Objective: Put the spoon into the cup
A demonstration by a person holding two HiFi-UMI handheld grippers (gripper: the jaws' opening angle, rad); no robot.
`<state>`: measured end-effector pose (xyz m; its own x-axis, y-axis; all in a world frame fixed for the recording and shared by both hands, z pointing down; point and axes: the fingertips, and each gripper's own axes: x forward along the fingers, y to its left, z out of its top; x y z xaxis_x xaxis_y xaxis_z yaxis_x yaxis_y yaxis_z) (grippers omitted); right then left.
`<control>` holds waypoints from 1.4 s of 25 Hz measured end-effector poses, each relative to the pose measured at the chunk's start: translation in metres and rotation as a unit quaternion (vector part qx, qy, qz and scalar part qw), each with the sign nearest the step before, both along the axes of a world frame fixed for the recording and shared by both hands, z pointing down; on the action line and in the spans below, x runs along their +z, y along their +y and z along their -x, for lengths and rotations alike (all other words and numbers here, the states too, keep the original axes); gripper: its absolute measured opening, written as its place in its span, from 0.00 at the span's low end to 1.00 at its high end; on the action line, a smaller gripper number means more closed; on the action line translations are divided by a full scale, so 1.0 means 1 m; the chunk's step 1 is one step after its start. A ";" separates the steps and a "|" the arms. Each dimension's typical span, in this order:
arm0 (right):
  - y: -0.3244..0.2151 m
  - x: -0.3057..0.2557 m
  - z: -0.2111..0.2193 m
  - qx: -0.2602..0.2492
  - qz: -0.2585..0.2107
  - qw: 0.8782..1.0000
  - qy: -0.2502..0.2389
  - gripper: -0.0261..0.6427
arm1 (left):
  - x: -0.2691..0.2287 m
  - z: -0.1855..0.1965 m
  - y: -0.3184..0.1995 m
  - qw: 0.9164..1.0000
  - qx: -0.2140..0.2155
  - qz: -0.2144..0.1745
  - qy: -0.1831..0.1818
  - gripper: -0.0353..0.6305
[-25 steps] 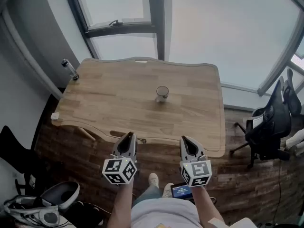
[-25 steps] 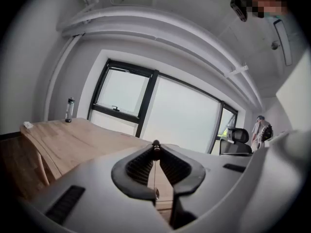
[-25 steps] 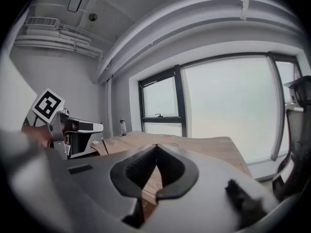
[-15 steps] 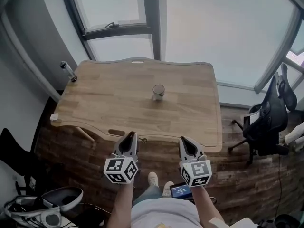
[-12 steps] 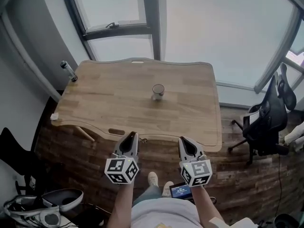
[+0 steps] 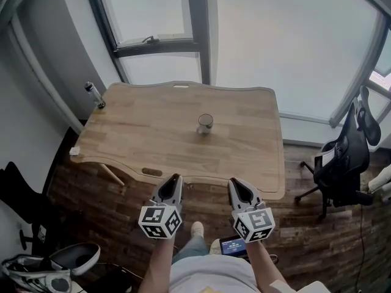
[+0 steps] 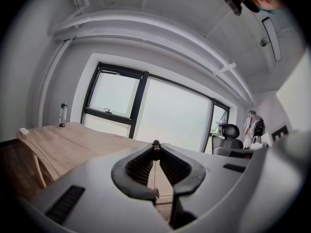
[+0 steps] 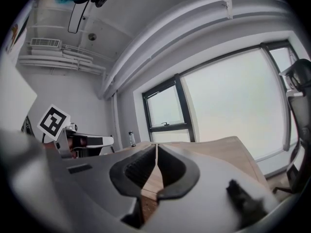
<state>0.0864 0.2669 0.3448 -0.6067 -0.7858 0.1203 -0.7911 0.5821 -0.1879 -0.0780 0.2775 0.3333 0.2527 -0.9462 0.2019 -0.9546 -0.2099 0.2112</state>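
Holds the left gripper (image 6: 176, 177) and the right gripper (image 6: 234, 181) side by side, just before the near edge of the tabletop (image 6: 134, 142). Shows the fingers of both closed, tips together, with only a thin slit between the pads. Places the cup (image 6: 205, 124) upright near the middle of the tabletop, well apart from both grippers. Has a bottle (image 6: 93, 94) at the far left corner.

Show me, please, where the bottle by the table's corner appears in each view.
Head view: bottle at the table's far left corner, upper left.
Left gripper view: bottle at far left, mid-height, at the table's far end.
Right gripper view: bottle small, left of centre.
Shared landmark: the dark window mullion.
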 end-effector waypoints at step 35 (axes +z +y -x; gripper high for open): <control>-0.277 0.044 0.015 0.091 0.058 0.992 0.065 0.09 | 0.035 0.034 -0.316 0.996 0.064 0.024 0.058 0.12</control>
